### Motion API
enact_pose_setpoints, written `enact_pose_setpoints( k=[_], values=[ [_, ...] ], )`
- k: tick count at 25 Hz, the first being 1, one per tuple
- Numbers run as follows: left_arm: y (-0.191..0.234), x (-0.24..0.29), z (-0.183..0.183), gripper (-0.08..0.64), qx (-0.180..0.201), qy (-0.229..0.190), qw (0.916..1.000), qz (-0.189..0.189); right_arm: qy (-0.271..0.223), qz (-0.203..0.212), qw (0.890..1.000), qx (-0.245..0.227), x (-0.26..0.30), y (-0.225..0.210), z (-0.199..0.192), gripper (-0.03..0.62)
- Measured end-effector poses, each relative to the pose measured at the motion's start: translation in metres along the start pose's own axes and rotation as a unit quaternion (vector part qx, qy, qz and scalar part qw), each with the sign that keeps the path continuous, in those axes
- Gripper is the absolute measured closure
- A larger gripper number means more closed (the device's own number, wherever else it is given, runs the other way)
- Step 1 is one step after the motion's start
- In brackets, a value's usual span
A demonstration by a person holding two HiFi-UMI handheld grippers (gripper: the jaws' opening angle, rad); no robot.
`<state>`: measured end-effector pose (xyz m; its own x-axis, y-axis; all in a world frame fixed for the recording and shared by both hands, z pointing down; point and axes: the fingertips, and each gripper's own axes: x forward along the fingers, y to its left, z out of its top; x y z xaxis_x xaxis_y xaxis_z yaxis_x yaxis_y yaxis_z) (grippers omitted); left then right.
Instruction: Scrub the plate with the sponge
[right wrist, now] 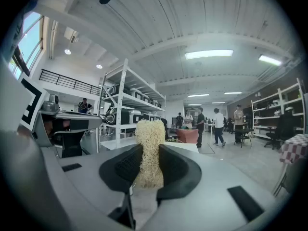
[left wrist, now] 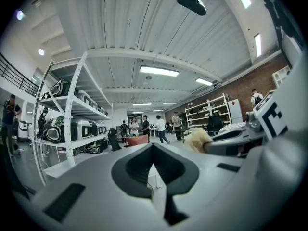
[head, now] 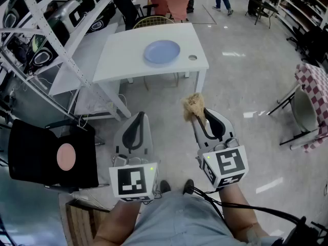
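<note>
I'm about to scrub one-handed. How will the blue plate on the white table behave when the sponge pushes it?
The plate lies flat on the smooth table, nothing bracing it, so it will probably slide rather than tip. It looks shallow and rigid, likely not heavy. The left gripper, jaws shut on nothing, could steady it.

pale blue plate, tan sponge, white table

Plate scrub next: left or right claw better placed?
Right. The right claw is shut on the sponge; the left claw is shut on nothing. Both are apart from the plate on the white table.
</note>
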<state>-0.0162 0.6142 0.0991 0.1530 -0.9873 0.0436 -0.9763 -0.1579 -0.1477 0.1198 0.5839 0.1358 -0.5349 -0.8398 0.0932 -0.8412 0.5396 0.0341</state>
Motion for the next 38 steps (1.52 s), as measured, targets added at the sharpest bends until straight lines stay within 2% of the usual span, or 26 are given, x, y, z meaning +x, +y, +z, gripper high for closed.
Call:
enact_pose_setpoints(
  k=[14,16,20,23,28,34,38],
  values=[
    [-0.037,0.014,0.002,0.546,0.008,-0.004,1.0000,0.001,-0.001,0.008,1.000,0.005,-0.011,-0.034,-0.006,0.485],
    [-0.040,0.015,-0.002,0.546,0.020,-0.002,0.9998,0.005,0.000,0.011,1.000,0.014,-0.013,-0.042,-0.009,0.485],
    [-0.043,0.022,-0.010,0.546,0.020,0.010,0.9997,0.008,0.000,0.019,0.999,0.033,-0.008,-0.048,-0.016,0.482],
    [-0.035,0.038,-0.018,0.546,0.017,0.016,0.9997,0.008,0.005,0.022,0.999,0.036,0.009,-0.052,-0.020,0.482],
    [-0.017,0.081,-0.022,0.546,-0.012,0.026,0.9996,0.005,0.011,0.027,0.999,0.032,0.057,-0.060,-0.020,0.482],
    [0.027,0.144,-0.013,0.546,-0.010,0.003,0.9999,-0.001,0.000,0.023,1.000,0.018,0.131,-0.069,0.002,0.482],
    [0.056,0.178,-0.008,0.546,0.008,-0.012,0.9999,-0.007,-0.005,0.017,1.000,0.018,0.174,-0.074,0.011,0.482]
  ],
)
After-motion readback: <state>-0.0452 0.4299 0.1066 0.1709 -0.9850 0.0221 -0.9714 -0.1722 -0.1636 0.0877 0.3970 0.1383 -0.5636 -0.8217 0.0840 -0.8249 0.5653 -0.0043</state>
